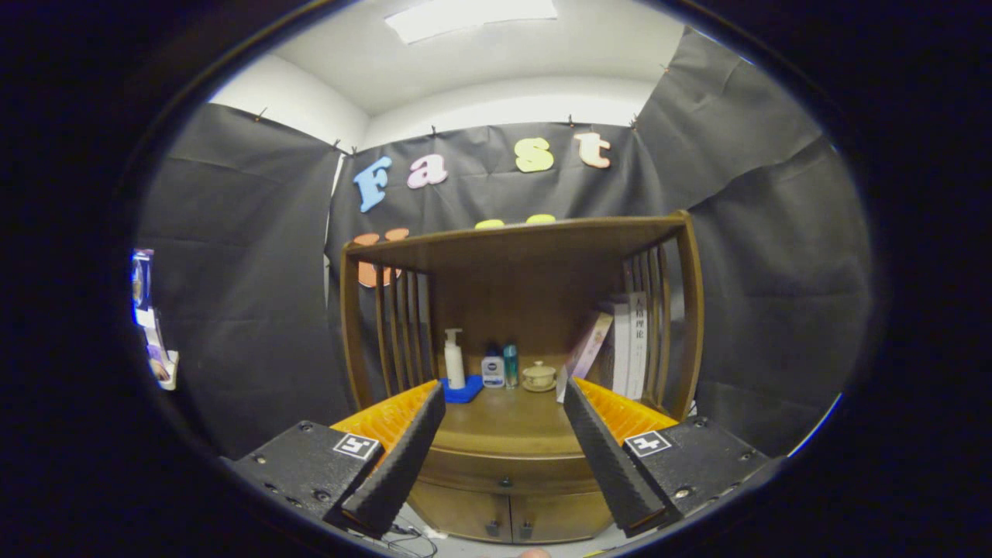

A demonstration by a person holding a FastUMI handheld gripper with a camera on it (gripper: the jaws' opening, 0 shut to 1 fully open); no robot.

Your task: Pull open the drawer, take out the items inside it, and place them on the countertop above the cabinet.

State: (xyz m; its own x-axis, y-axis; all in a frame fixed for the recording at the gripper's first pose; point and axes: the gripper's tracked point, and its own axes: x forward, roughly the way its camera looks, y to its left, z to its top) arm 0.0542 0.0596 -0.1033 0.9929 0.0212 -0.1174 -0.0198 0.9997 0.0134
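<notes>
Facing closed drawer (508,467), spread tongs (504,399) apart.

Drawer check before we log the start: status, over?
Gripper open, holding nothing. Drawer shut, just ahead between fingers. Bottles and cup on countertop.

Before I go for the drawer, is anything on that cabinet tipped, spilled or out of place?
Only one oddity: a book leans tilted against the upright books. The pump bottle, small bottles and lidded cup stand upright. The drawer looks shut. The gripper is open, holding nothing.
</notes>
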